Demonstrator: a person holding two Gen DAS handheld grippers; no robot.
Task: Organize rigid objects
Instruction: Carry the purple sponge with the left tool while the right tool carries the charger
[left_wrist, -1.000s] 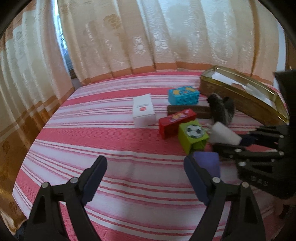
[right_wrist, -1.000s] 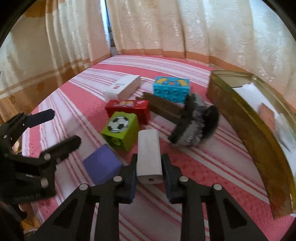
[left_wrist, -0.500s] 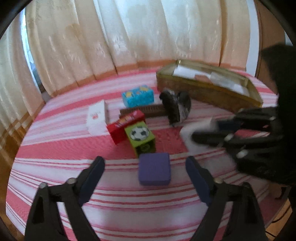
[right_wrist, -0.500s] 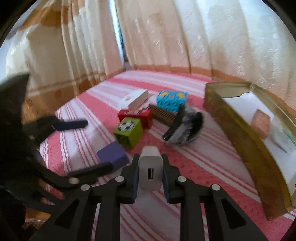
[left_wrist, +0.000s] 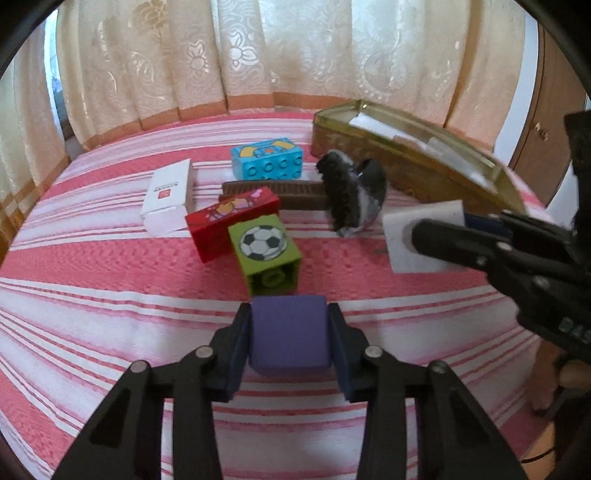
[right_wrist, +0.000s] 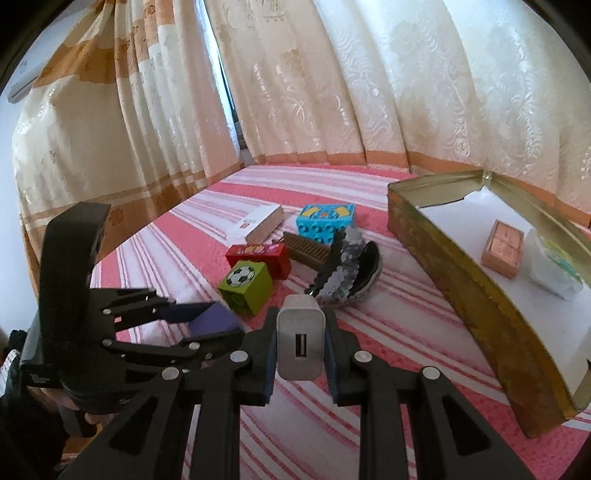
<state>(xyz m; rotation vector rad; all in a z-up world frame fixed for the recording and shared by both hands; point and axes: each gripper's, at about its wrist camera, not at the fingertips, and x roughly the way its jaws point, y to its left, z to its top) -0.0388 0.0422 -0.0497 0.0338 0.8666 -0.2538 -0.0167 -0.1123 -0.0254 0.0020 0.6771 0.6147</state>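
- Cream lace curtains behind; pink striped bedspread underneath.
- Left gripper closing around purple block, beside green football block.
- Right gripper clamped on white charger, near gold tin.

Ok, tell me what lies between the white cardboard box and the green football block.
The red toy brick lies between white cardboard box and green football block, touching the block; left wrist view.

both wrist views face the bedspread, close.
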